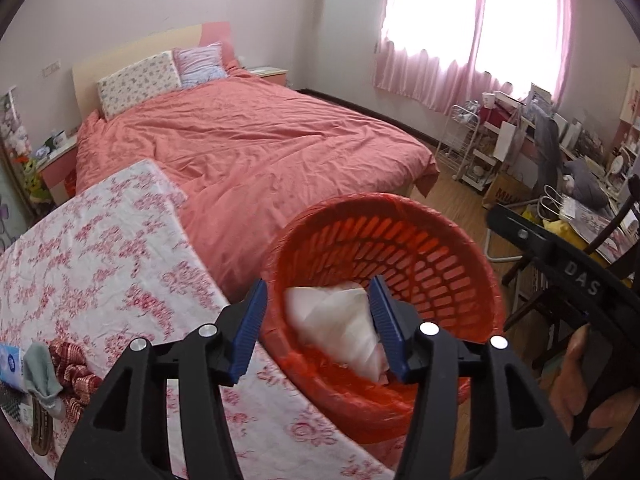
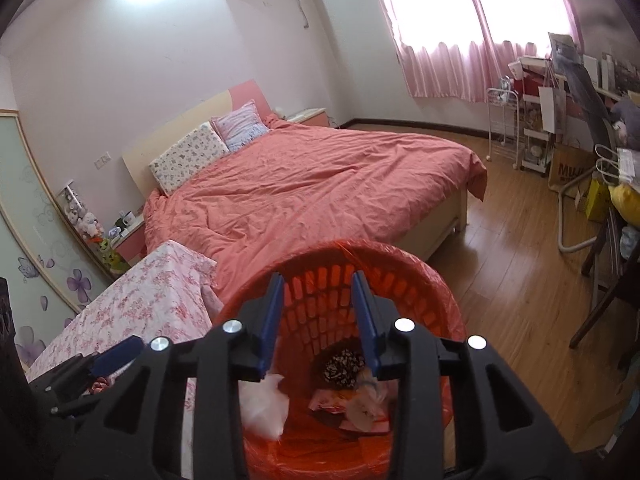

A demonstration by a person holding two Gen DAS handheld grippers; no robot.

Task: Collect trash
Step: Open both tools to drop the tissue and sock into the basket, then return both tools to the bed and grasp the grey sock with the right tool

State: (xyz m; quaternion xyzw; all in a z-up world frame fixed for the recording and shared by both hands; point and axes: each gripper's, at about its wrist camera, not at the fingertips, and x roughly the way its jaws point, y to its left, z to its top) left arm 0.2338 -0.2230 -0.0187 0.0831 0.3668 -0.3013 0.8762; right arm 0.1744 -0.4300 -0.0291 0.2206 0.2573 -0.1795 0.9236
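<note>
I hold both claws over the red bin [image 1: 384, 280], which stands on the floor against the flowered table [image 1: 100, 264], within easy reach of the litter. My left claw [image 1: 320, 328] stands apart, and the white plastic bag [image 1: 340, 328] between its pads looks let go, lying loose in the bin. My right claw [image 2: 318, 320] is parted too, with nothing in it; below it lie wrappers [image 2: 360, 404] and a dark patterned scrap [image 2: 342, 368]. On the table a grey sock [image 1: 42, 372] and a tissue pack [image 1: 10, 364] remain, probably next.
</note>
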